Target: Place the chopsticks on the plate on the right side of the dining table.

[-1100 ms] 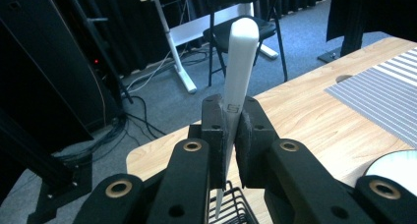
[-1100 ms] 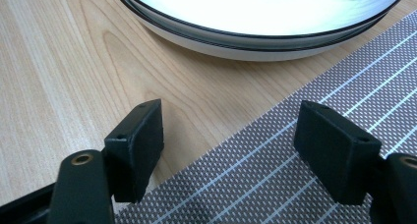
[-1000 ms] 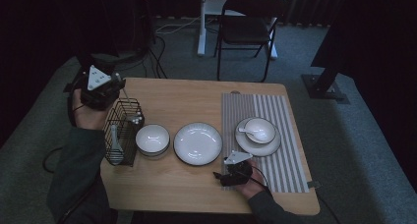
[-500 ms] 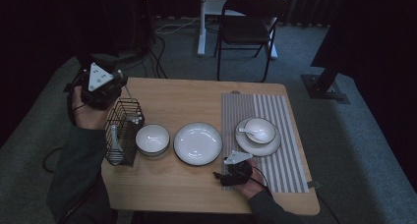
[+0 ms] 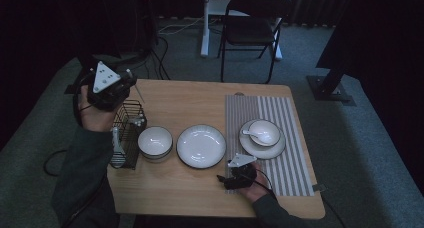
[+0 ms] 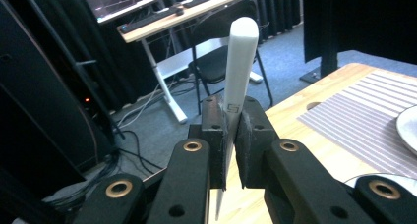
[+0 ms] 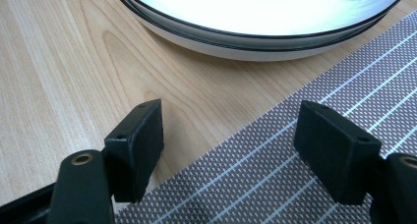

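Wooden surface [image 5: 200, 183] half set: your left hand-held gripper [image 6: 230, 135] clamps a white-handled knife [image 6: 239, 62] above the black wire caddy [image 5: 127, 133]; right hand-held gripper [image 7: 231, 150] idles released. Next, lay it beside the white black-rimmed plate [image 5: 201, 145].

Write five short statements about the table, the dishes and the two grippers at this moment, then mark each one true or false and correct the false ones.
1. The left gripper is shut on a white utensil handle. True.
2. The right gripper clamps the rim of the large plate. False: its jaws stand open and hold nothing, low over the table's wood and the edge of the striped placemat.
3. A spoon lies in the small bowl on the placemat. True.
4. The wire basket stands at the right end of the table. False: it stands at the left end, beside the white bowl.
5. The large plate holds food. False: it is empty.
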